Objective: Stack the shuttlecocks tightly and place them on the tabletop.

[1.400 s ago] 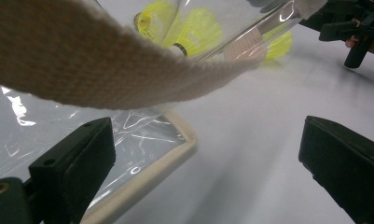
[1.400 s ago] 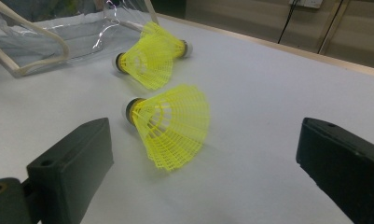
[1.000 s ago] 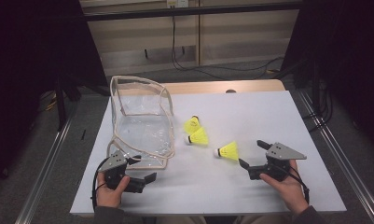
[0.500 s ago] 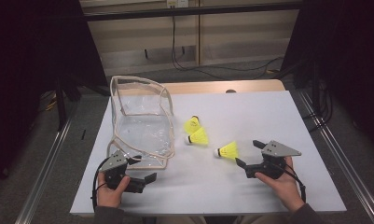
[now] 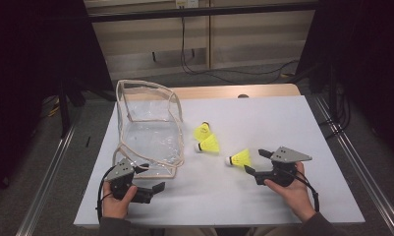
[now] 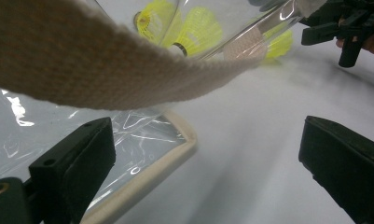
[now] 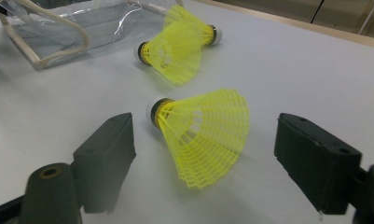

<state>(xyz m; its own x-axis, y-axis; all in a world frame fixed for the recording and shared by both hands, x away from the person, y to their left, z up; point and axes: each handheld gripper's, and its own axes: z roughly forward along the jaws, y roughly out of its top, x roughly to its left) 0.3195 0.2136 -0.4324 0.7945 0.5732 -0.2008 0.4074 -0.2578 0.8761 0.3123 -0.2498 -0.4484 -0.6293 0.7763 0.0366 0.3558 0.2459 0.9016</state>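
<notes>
High view: right gripper (image 5: 251, 162) is sitting just beside the nearest shuttlecock (image 5: 239, 158) on the white table (image 5: 283, 123), jaws apart and just been closing in, nothing pinched yet. Two more shuttlecocks (image 5: 207, 139) are lying touching each other between it and the clear bag (image 5: 148, 132), which is standing open at the left with a beige trimmed rim. Left gripper (image 5: 155, 189) is resting by the bag's near corner, jaws spread, gripping nothing.

Left gripper view: the beige strap (image 6: 105, 74) of the bag is crossing overhead, clear plastic and trim lying between and past the left jaw; jaws wide, not pressing on anything. The yellow shuttlecocks (image 6: 194, 32) are showing through the plastic, the other gripper (image 6: 343, 32) is farther off.

Right gripper view: the nearest shuttlecock (image 7: 203, 133) is lying on its side between the two black jaws, cork end pointing away-left, skirt flaring toward the camera; pads are not touching it. The pair (image 7: 180, 44) is lying beyond, bag (image 7: 49, 28) at top left.

Handling, as a judgement: shuttlecock is looking very light, mesh skirt thin and springy, easily squashed and prone to rolling. Best hold is likely at the cork base or the narrow neck of the skirt, with a gentle squeeze.
</notes>
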